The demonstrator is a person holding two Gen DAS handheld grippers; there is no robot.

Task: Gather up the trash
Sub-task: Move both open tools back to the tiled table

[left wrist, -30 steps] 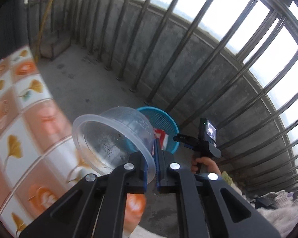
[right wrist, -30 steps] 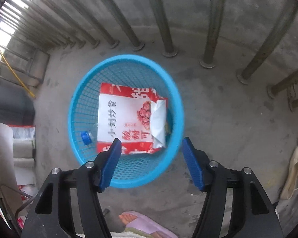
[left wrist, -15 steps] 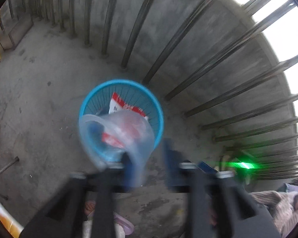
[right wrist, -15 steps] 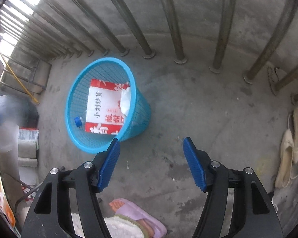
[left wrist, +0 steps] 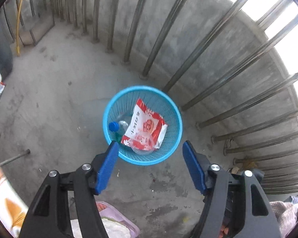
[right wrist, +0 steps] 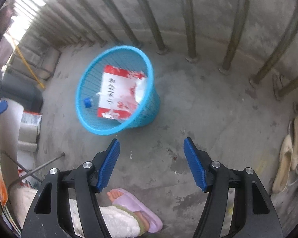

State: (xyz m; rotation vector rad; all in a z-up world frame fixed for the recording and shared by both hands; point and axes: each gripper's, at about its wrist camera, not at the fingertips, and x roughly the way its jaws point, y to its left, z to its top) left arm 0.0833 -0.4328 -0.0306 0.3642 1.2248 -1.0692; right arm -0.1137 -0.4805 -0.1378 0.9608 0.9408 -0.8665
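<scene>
A blue mesh basket [left wrist: 149, 88] stands on the concrete floor by the railing. Inside lie a red and white snack bag [left wrist: 145, 126], a bottle with a blue cap [left wrist: 113, 127] and a clear plastic cup [left wrist: 143, 148]. My left gripper [left wrist: 150, 144] hangs above the basket's near rim; its jaws are opening, nothing between them. In the right wrist view the basket [right wrist: 119, 48] sits up and to the left with the bag [right wrist: 117, 93] and cap [right wrist: 87, 102] inside. My right gripper [right wrist: 152, 140] is over bare floor, jaws opening and empty.
Metal railing bars [left wrist: 168, 25] close off the far side. A foot in a pink slipper [right wrist: 135, 204] is just below the right gripper. Beige shoes [right wrist: 288, 158] lie at the right, a thin metal rod [right wrist: 43, 164] at the left, beside a patterned cloth [left wrist: 8, 204].
My left gripper swung over the basket and opened; the clear cup it held now lies in the basket. My right gripper drew up and back, so the basket looks smaller and farther.
</scene>
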